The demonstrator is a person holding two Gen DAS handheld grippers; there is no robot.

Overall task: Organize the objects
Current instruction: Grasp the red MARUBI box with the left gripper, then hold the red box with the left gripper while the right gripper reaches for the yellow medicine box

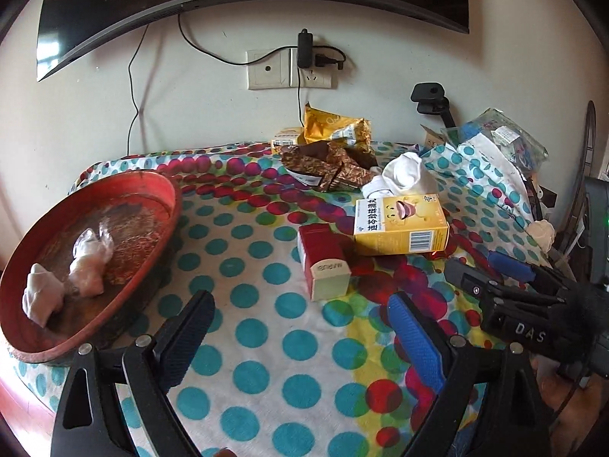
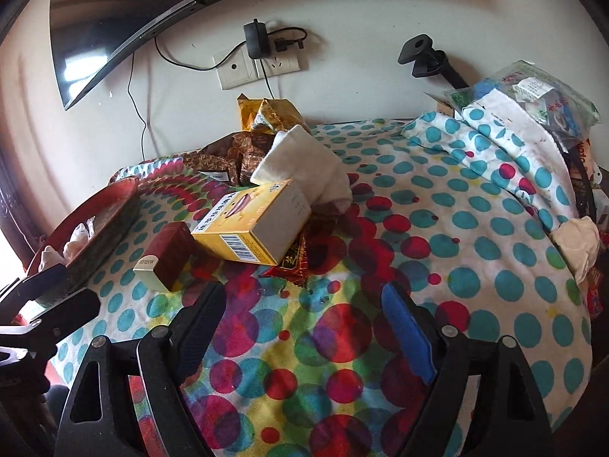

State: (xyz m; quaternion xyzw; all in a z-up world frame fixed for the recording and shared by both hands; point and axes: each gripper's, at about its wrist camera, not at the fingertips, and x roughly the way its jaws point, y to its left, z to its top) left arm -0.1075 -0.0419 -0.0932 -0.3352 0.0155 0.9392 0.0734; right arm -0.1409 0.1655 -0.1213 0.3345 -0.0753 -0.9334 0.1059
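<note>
A red cigarette pack (image 1: 323,262) (image 2: 167,262) lies on the dotted cloth, beside a yellow medicine box (image 1: 399,224) (image 2: 255,224). A white sock (image 1: 403,179) (image 2: 304,167) lies behind the box, with brown and gold snack wrappers (image 1: 331,163) (image 2: 236,152) at the back. A red tray (image 1: 152,236) (image 2: 110,213) at the left holds two white wrapped bundles (image 1: 87,262). My left gripper (image 1: 300,304) is open and empty, just short of the cigarette pack. My right gripper (image 2: 304,297) is open and empty, near the box, and shows in the left wrist view (image 1: 506,282).
A bunched fold of the dotted cloth with plastic bags (image 1: 506,141) (image 2: 533,95) piles up at the right. A wall socket with a plugged adapter (image 1: 304,57) (image 2: 255,49) and a monitor (image 1: 228,3) are behind. A black clamp mount (image 1: 430,99) (image 2: 422,53) stands at back right.
</note>
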